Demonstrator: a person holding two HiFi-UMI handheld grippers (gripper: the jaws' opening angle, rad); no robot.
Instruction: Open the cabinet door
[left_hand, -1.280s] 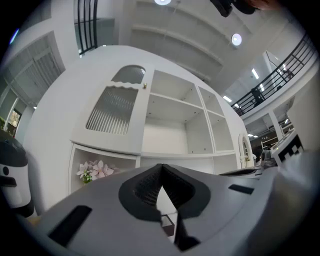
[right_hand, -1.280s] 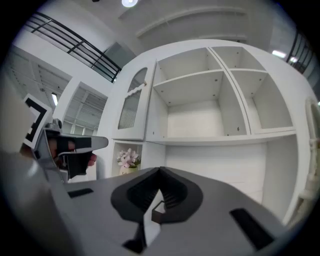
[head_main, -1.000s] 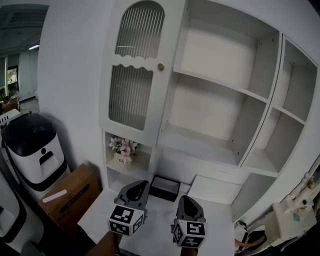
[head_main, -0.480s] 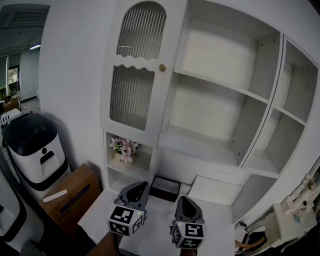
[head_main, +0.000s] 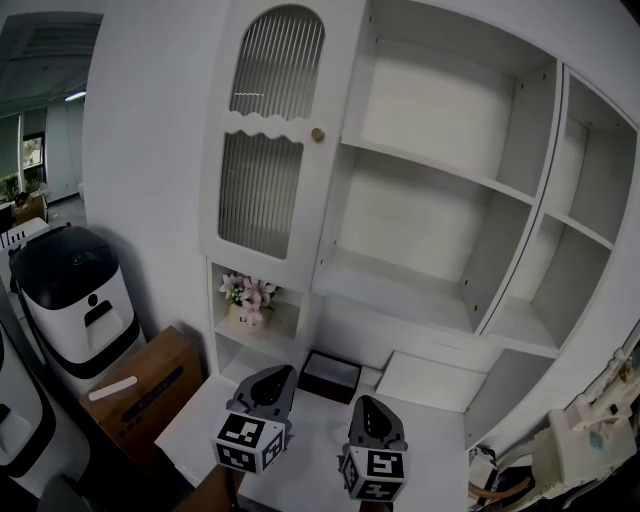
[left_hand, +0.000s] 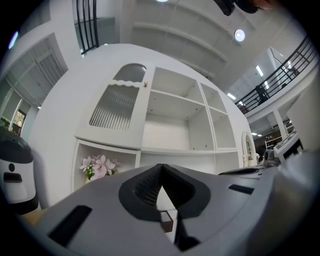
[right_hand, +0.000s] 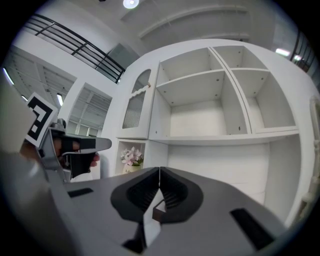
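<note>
Against the earlier frames, nothing is being seen to move. The white cabinet is being shown with its arched, ribbed-glass cabinet door closed at the upper left. The left gripper and right gripper are being held low over the white table, well apart from the door, each with its jaws closed together on nothing. The pink flowers are being kept in the cubby under the door.

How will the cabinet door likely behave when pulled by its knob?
Probably swings as one rigid panel: the door has a solid white frame. Its knob is small and round, so a grip could slip off it. The ribbed panes look like glass, so likely fragile if pushed.
</note>
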